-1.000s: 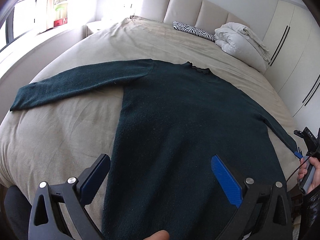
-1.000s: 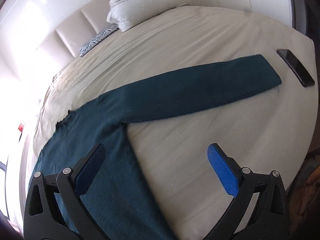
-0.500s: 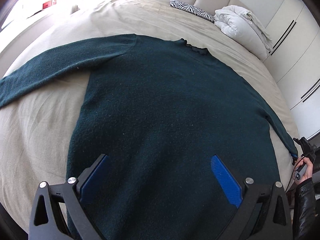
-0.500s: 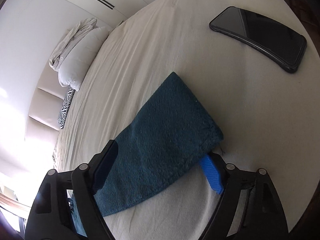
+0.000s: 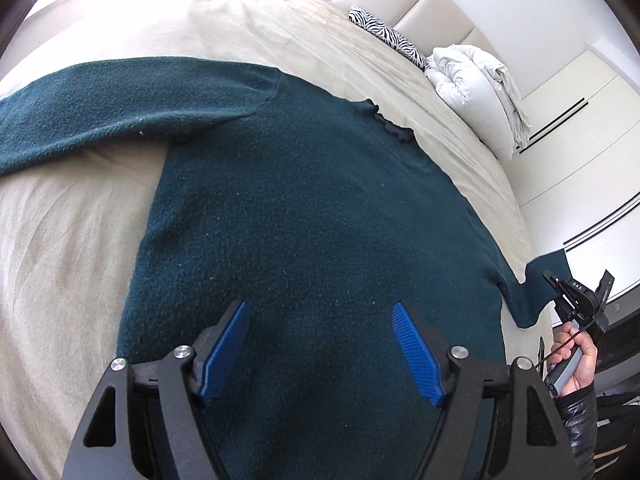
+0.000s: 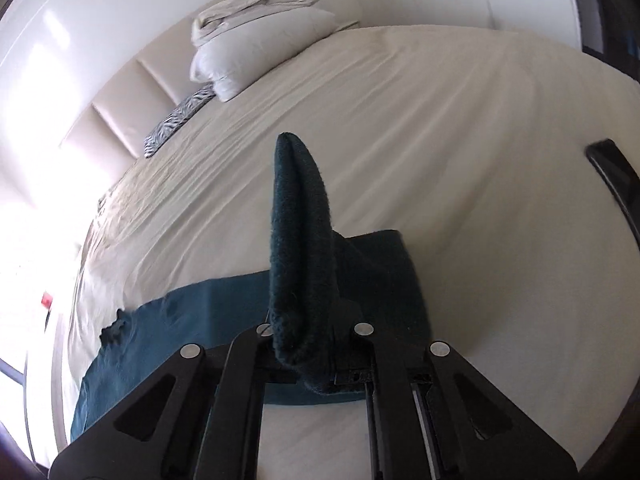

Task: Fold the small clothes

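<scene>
sweater (image 5: 320, 208): dark teal, flat on the bed (image 5: 72, 240), body unfolded, one sleeve stretched out sideways.
cuff (image 6: 298, 240): raised off the sheet, the first sleeve fold looks barely begun.
right gripper (image 6: 310, 344): jaws clamped on the cuff.
left gripper (image 5: 322, 348): jaws apart over the hem, holding nothing.
left to do: both sleeves, then the body.
nearby: phone (image 6: 616, 176), pillows (image 5: 476, 88).

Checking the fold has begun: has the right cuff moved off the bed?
Yes. The cuff, pinched in the right gripper, is lifted off the sheet.
</scene>
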Action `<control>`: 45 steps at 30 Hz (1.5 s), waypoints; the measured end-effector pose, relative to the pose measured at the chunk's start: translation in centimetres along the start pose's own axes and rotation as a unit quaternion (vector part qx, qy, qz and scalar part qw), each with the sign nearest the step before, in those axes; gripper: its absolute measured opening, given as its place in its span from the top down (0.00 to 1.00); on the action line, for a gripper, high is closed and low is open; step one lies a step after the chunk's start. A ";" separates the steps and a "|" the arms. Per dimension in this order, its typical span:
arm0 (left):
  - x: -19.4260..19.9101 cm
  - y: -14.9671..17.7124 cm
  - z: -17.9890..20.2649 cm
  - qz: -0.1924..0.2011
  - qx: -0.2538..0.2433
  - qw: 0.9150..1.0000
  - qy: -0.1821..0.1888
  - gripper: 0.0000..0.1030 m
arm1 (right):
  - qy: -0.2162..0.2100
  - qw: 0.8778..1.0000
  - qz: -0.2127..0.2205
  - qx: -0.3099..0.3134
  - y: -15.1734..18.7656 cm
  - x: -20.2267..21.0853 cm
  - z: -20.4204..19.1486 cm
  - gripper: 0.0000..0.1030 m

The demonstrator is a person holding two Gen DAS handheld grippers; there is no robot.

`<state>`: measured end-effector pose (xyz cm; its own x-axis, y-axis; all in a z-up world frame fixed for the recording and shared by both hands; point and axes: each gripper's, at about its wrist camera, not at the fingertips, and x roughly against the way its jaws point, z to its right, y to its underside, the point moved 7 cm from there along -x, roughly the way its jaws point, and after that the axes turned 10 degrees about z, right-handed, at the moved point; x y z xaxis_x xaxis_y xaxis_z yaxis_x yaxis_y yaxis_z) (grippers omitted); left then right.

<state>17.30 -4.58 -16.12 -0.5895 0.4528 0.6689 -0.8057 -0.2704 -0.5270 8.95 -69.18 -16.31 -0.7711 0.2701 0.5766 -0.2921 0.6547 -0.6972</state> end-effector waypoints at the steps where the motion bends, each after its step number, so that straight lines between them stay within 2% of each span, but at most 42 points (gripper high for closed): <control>1: 0.2 -0.3 -0.4 0.003 0.005 1.000 0.003 0.26 | -0.023 0.999 -0.008 0.033 0.9 -0.2 -3.8 0.93; 3: 0.5 -0.8 -1.2 0.007 0.016 1.000 0.007 0.25 | -0.073 0.993 -0.027 0.090 3.3 -0.6 -11.3 0.93; 6: 1.1 -1.0 -2.3 0.012 0.026 1.000 0.013 0.25 | -0.142 0.977 -0.067 0.141 8.6 -1.2 -20.9 0.93; 10: 1.7 -1.8 -3.4 0.021 0.029 0.999 0.014 0.23 | -0.176 0.960 -0.113 0.184 16.2 -2.5 -28.5 0.91; 12: 1.6 -2.5 -3.6 0.026 0.028 0.999 0.014 0.20 | -0.191 0.951 -0.143 0.198 20.5 -2.2 -31.0 0.82; 14: 1.4 -3.0 -3.4 0.029 0.024 0.999 0.015 0.16 | -0.222 0.941 -0.173 0.189 23.1 -2.1 -32.0 0.66; 15: 1.1 -3.2 -3.0 0.030 0.022 0.999 0.018 0.16 | -0.232 0.939 -0.178 0.180 23.5 -1.7 -31.8 0.58; 16: 0.7 -3.5 -2.5 0.030 0.019 0.999 0.020 0.14 | -0.238 0.940 -0.175 0.173 24.5 -0.6 -31.8 0.44; 17: 0.2 -3.6 -1.8 0.029 0.016 0.999 0.023 0.14 | -0.242 0.941 -0.169 0.166 24.3 -0.1 -31.0 0.42; 21: -2.9 -4.3 1.3 0.013 -0.013 0.999 0.027 0.14 | -0.240 0.946 -0.156 0.151 24.2 2.9 -27.8 0.42; 25: -7.3 -4.9 4.3 -0.009 -0.043 0.999 0.013 0.18 | -0.227 0.956 -0.147 0.112 22.4 3.6 -23.4 0.42; 27: -9.8 -5.1 5.4 -0.028 -0.057 0.998 0.002 0.27 | -0.223 0.960 -0.147 0.081 21.7 3.9 -20.9 0.42; 28: -10.8 -5.0 5.6 -0.038 -0.059 0.998 -0.003 0.36 | -0.223 0.962 -0.147 0.063 21.3 3.9 -19.8 0.42; 30: -11.9 -5.4 6.0 -0.034 -0.069 0.997 -0.020 0.40 | -0.219 0.965 -0.140 0.035 20.3 3.8 -17.6 0.42; 31: -12.1 -5.5 6.2 -0.031 -0.075 0.996 -0.024 0.48 | -0.216 0.967 -0.136 0.022 19.8 3.7 -16.5 0.42; 32: -12.3 -5.6 6.4 -0.034 -0.079 0.996 -0.028 0.63 | -0.214 0.967 -0.134 0.009 19.3 3.7 -15.4 0.42; 35: -12.2 -5.9 7.1 -0.033 -0.100 0.994 -0.028 0.89 | -0.204 0.969 -0.135 -0.029 18.2 3.0 -12.2 0.42; 38: -11.4 -6.4 7.5 -0.012 -0.123 0.992 -0.025 0.91 | -0.192 0.969 -0.140 -0.068 17.5 1.4 -10.0 0.42; 41: -10.3 -8.0 7.1 0.024 -0.113 0.993 -0.014 0.91 | -0.191 0.965 -0.144 -0.109 16.7 0.3 -8.2 0.42; 45: -9.2 -10.2 5.7 0.072 -0.096 0.993 -0.007 0.91 | -0.195 0.961 -0.142 -0.134 15.5 -1.9 -8.5 0.42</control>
<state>30.64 -10.83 -13.94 -0.6996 0.4092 0.5857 -0.6878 -0.1637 -0.7072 10.65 -53.54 -24.63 -0.8502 -0.1980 0.4878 -0.4068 0.8353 -0.3700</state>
